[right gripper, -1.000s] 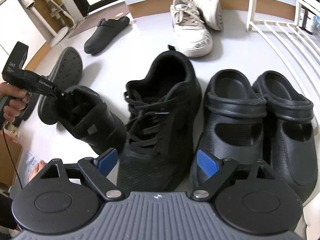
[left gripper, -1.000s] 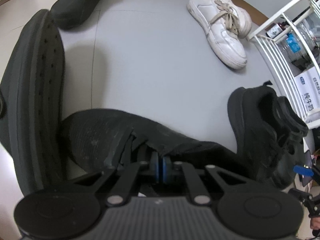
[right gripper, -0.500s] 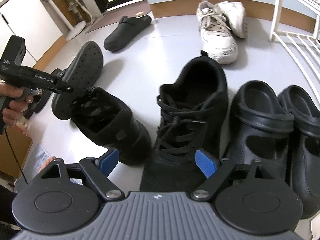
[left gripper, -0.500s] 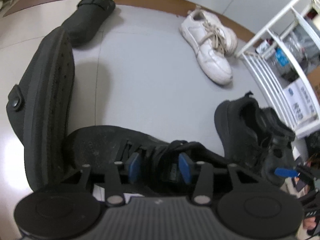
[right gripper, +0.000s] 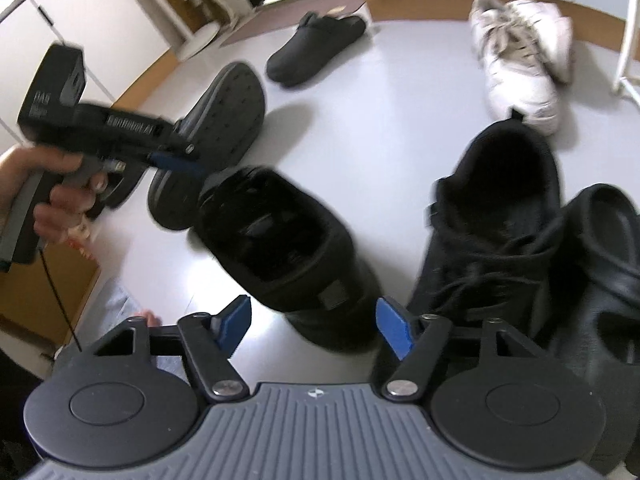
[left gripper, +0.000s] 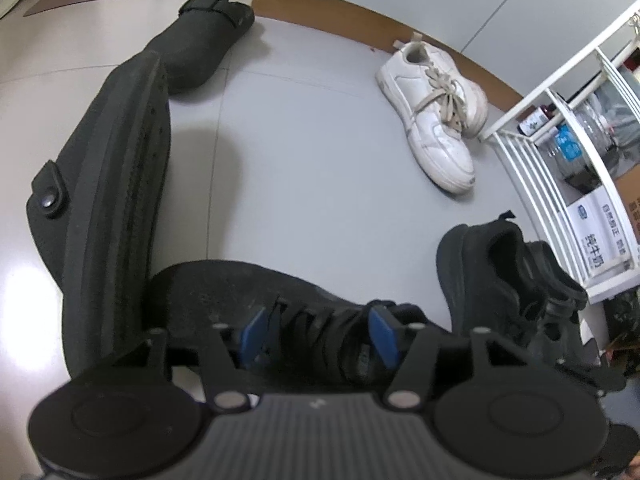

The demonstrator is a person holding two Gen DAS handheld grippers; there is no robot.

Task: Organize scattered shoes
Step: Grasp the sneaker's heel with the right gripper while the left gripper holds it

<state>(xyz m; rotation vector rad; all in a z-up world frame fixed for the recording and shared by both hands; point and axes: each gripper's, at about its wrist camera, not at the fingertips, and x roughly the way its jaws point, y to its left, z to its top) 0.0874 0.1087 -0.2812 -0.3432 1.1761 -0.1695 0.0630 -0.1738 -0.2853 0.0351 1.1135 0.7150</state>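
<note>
Left gripper (left gripper: 318, 334) is standing half open over the loose black sneaker (right gripper: 288, 252); its jaws have just been opening, and the laces are sitting between the blue pads without being pressed. From the right wrist view this gripper is hanging just above the sneaker's heel opening, clear of it.

Right gripper (right gripper: 316, 328) is also half open with nothing held. Its jaws have just been closing, and the sneaker's toe end is lying just ahead of the gap, not yet between the pads as far as can be told.

The sneaker is resting on the grey floor (left gripper: 320, 152), angled, with bare floor separating it from its mate (right gripper: 492, 216), which is already standing beside the black clogs (right gripper: 600, 248) near the white rack (left gripper: 552, 148). An overturned sandal (right gripper: 216, 140) is lying just behind the sneaker, sole showing. A black slipper (right gripper: 316, 48) and white trainers (right gripper: 524, 52) are waiting near the far edge of the floor by the wood skirting.

Step in hand, by my reading: the loose sneaker is changing over to the right gripper for lining up with its mate.

Risks:
- Right pads closing on the soft toe alone; the shoe could pivot or slip out.
- Sneaker swinging into the sandal and pushing it further astray.
- The two grippers crowding each other over one shoe.
- Sneaker landing crooked and knocking its mate out of line.
</note>
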